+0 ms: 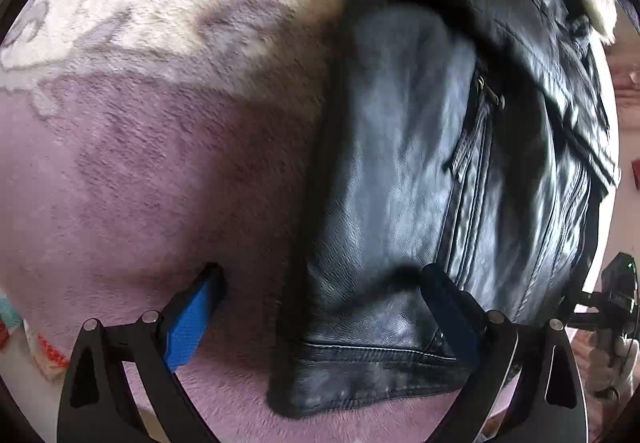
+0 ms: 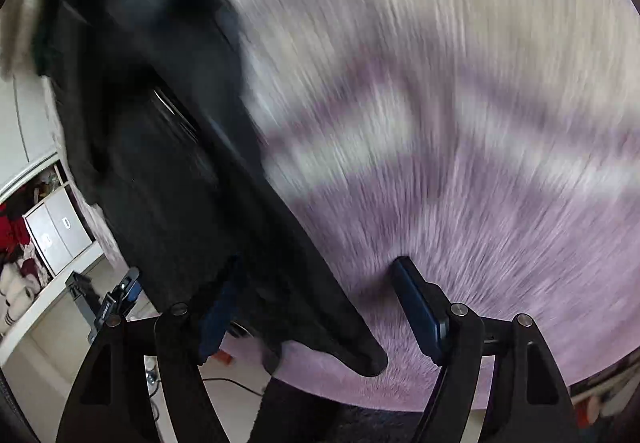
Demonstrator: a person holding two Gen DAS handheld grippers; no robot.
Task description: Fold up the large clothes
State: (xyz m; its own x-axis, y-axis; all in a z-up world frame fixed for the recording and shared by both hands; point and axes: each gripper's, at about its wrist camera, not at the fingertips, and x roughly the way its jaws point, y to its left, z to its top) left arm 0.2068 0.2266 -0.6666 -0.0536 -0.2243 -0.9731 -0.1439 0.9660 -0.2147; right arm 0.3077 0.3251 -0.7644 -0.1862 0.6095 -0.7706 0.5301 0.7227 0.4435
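Left claw (image 1: pixel 320 307): jaws wide apart, pointing steeply down, nothing clamped. The hem corner of the black leather jacket (image 1: pixel 420 163) sits in the gap, nearer the right finger; the left blue pad (image 1: pixel 188 327) is clear of it, over the purple-and-cream plush blanket (image 1: pixel 140 163). Right claw (image 2: pixel 316 307): jaws also apart, a dark flap of the jacket (image 2: pixel 180 183) running between them; can't tell if either pad touches it, the right wrist view is heavily motion-blurred. Jacket lies on the blanket, glossy and creased, a zip pocket (image 1: pixel 480 111) showing, stitched hem band nearest the left camera. The right wrist view shows a white drawer unit (image 2: pixel 60 231) off past the blanket edge.
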